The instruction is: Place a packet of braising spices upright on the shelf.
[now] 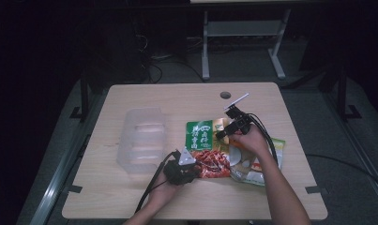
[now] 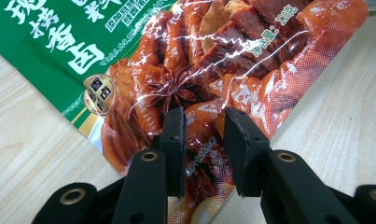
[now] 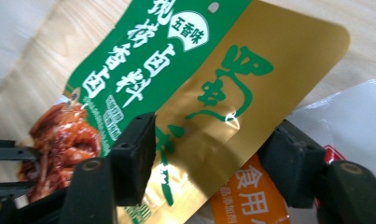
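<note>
A seasoning packet (image 1: pixel 204 140), green and gold at its top with red braised meat printed below, lies flat in the middle of the table. My left gripper (image 1: pixel 194 168) sits at its near red end; in the left gripper view the gripper (image 2: pixel 204 116) stands open by a narrow gap over the red print (image 2: pixel 251 60). My right gripper (image 1: pixel 221 134) is at the packet's far gold corner. Its jaws (image 3: pixel 213 128) are wide open, straddling the gold part (image 3: pixel 251 93) just above it. A second packet (image 1: pixel 261 165), white and orange (image 3: pixel 251 198), lies partly under the first.
A clear plastic container (image 1: pixel 142 140) lies on the wooden table (image 1: pixel 177 98), left of the packets. A round cable hole (image 1: pixel 225 95) sits near the far edge. Cables trail from both grippers toward the near edge. Beyond the table are dark floor and a desk frame.
</note>
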`<action>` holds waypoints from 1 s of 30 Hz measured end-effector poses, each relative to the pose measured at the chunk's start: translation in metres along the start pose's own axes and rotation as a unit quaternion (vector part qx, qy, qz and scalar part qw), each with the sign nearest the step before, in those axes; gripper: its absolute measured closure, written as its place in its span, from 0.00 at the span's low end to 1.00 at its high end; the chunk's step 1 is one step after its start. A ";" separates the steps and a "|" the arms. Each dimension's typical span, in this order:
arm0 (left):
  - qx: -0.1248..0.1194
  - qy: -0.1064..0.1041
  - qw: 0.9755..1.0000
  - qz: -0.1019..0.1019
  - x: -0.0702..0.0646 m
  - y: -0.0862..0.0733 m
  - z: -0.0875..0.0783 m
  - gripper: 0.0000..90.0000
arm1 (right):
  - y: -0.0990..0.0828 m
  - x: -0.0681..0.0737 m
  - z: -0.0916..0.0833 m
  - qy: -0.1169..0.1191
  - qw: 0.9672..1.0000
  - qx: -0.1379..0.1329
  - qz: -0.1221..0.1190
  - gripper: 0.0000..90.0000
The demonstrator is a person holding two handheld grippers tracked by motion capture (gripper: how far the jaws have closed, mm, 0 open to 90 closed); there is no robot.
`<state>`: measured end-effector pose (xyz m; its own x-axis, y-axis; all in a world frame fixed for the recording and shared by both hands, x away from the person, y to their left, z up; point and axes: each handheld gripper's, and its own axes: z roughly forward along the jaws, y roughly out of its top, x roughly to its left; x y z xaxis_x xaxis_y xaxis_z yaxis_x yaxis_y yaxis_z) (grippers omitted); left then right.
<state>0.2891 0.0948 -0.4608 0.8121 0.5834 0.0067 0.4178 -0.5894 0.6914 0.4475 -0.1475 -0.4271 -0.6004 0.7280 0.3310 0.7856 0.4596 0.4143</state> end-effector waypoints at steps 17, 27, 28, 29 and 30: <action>-0.001 0.001 1.000 0.007 0.000 0.000 0.003 0.77 | -0.007 0.004 -0.002 0.064 0.998 -0.005 -0.019 0.76; -0.002 0.001 1.000 0.010 -0.001 0.000 0.004 0.77 | -0.007 0.002 0.002 0.067 0.998 0.005 -0.005 0.91; -0.002 0.001 1.000 0.010 -0.001 0.000 0.004 0.77 | -0.007 0.002 0.002 0.067 0.998 0.005 -0.005 0.91; -0.003 0.001 1.000 0.010 -0.001 0.000 0.004 0.77 | -0.008 0.002 0.000 0.079 0.997 0.006 -0.005 0.98; -0.003 0.002 1.000 0.010 -0.001 0.000 0.004 0.77 | -0.008 0.002 0.001 0.082 0.997 0.009 -0.006 0.96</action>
<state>0.2897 0.0922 -0.4639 0.8187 0.5737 0.0224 0.3995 -0.5973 0.6954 0.4404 -0.1495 -0.4302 -0.6252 0.6303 0.4603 0.7797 0.4785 0.4038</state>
